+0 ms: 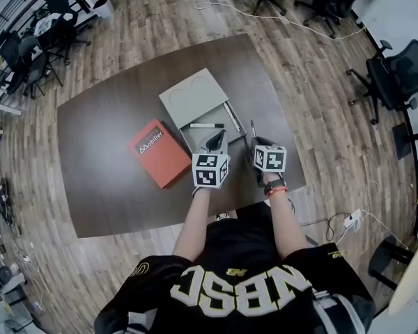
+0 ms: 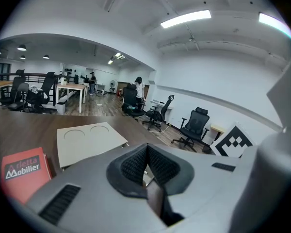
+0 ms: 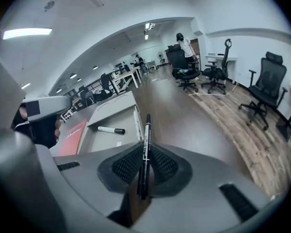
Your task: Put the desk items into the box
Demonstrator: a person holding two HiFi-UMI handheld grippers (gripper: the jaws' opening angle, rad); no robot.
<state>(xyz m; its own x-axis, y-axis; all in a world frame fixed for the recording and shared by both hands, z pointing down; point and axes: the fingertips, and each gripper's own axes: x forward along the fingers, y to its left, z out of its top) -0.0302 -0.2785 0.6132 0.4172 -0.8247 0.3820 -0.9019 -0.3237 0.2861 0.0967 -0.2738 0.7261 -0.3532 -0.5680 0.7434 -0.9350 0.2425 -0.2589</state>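
Right tool (image 3: 144,154) is clamped on a black pen (image 3: 145,137). The pen runs lengthwise between the pads, and its far end sticks out past the jaw tips. Just ahead and to this tool's left, the open grey box (image 3: 104,141) sits on the dark desk (image 3: 184,115). The pen is held near the box's right wall, not inside it.

A white marker with a black cap (image 3: 111,129) lies on the box floor. A slim white pen (image 3: 137,121) runs along the right wall; I cannot tell whether it is inside or on the rim. Beyond the tray, the box lid (image 1: 194,96) lies flat and shows two round impressions.

Left tool (image 2: 147,160) has its jaws together with nothing between them. It hovers at the box's near edge, side by side with the right tool. To its left, a red book (image 2: 22,171) marked "Mobilier" lies just beside the box. Office chairs (image 3: 269,89) stand on the wood floor, well off to the right.
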